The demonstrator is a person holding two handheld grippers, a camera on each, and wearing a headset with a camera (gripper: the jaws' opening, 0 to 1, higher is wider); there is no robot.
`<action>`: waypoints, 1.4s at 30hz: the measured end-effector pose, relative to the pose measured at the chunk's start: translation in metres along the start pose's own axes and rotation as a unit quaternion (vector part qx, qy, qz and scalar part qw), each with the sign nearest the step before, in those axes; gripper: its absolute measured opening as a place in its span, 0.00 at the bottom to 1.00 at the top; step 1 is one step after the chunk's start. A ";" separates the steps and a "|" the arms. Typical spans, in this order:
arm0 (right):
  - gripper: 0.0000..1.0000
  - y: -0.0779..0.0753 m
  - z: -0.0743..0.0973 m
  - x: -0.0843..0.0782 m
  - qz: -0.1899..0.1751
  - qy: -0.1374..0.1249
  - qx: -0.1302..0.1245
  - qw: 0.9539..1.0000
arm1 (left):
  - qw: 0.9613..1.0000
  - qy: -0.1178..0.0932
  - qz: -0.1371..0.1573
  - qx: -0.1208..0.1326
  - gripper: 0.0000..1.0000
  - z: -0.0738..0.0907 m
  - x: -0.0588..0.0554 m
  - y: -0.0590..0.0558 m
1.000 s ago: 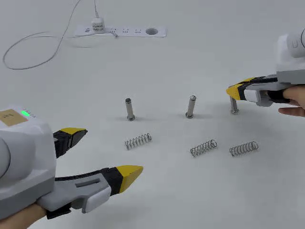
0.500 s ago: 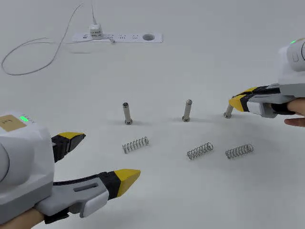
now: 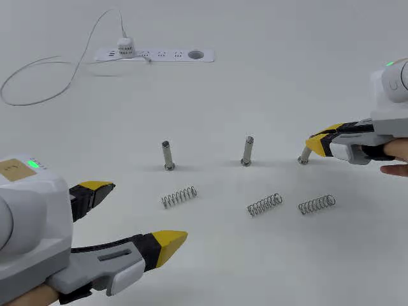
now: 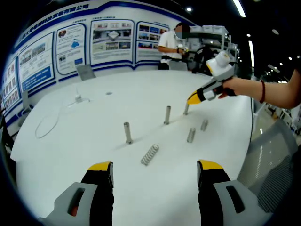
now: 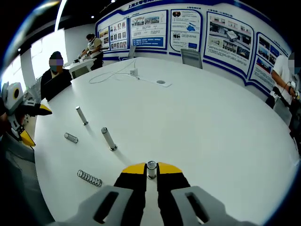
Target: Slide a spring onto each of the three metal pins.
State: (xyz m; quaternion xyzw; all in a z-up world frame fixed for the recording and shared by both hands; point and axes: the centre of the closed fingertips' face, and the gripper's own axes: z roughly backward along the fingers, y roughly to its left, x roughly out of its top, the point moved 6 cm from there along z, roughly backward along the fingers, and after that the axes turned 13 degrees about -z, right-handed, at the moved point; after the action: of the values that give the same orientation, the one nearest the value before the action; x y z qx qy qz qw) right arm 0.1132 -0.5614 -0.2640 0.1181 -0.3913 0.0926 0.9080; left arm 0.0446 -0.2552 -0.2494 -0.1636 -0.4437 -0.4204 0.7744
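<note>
Right gripper view: pin clamped in right tool.

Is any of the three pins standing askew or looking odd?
Yes. The right pin leans, its top pinched in the right gripper, while the left pin and middle pin stand upright.

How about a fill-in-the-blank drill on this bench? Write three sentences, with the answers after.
1. The springs lying loose on the table number ___.
2. In the head view, the right gripper is shut on the ___ pin of the three.
3. The left gripper holds nothing, and its jaws stand ___.
Answers: three; rightmost; open.
</note>
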 end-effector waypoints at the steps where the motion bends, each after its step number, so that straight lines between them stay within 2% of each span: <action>1: 0.09 0.001 0.000 0.000 0.000 0.000 0.001 1.000 | 1.000 0.000 0.000 0.000 0.74 0.000 0.000 0.000; 7: 0.09 0.001 0.001 0.000 -0.003 -0.002 0.000 1.000 | 1.000 0.002 0.000 -0.001 0.74 0.000 -0.001 -0.001; 12: 0.10 0.003 0.001 0.000 0.009 -0.005 0.003 1.000 | 1.000 0.003 -0.002 -0.002 0.73 0.001 -0.001 -0.001; 16: 0.14 0.008 0.003 0.001 0.014 -0.018 0.014 1.000 | 1.000 0.005 -0.004 -0.002 0.73 0.001 -0.001 -0.001; 21: 0.20 0.009 0.008 0.005 0.014 -0.030 0.004 0.999 | 1.000 0.006 -0.009 -0.003 0.72 0.001 0.000 0.000; 26: 0.25 0.011 0.017 0.009 0.000 -0.047 0.005 0.999 | 1.000 0.006 -0.015 -0.005 0.71 -0.001 0.001 0.003; 31: 0.31 0.016 0.028 0.009 -0.025 -0.065 0.013 0.997 | 0.999 0.015 -0.029 -0.007 0.70 -0.004 0.002 0.007; 34: 0.32 0.020 0.036 0.007 -0.041 -0.073 0.021 0.996 | 0.998 0.029 -0.054 -0.009 0.69 -0.007 0.001 0.008; 37: 0.33 0.023 0.042 0.004 -0.056 -0.080 0.027 0.995 | 0.998 0.032 -0.056 -0.012 0.68 -0.010 0.000 0.009; 42: 0.35 0.029 0.052 -0.002 -0.055 -0.084 0.032 0.994 | 0.997 0.038 -0.070 -0.019 0.63 -0.017 -0.001 0.013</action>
State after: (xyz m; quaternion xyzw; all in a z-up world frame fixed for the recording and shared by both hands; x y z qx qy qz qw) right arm 0.0691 -0.5491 -0.2267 0.1760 -0.4562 0.0450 0.8711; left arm 0.0642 -0.2573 -0.2584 -0.1308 -0.4165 -0.4881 0.7558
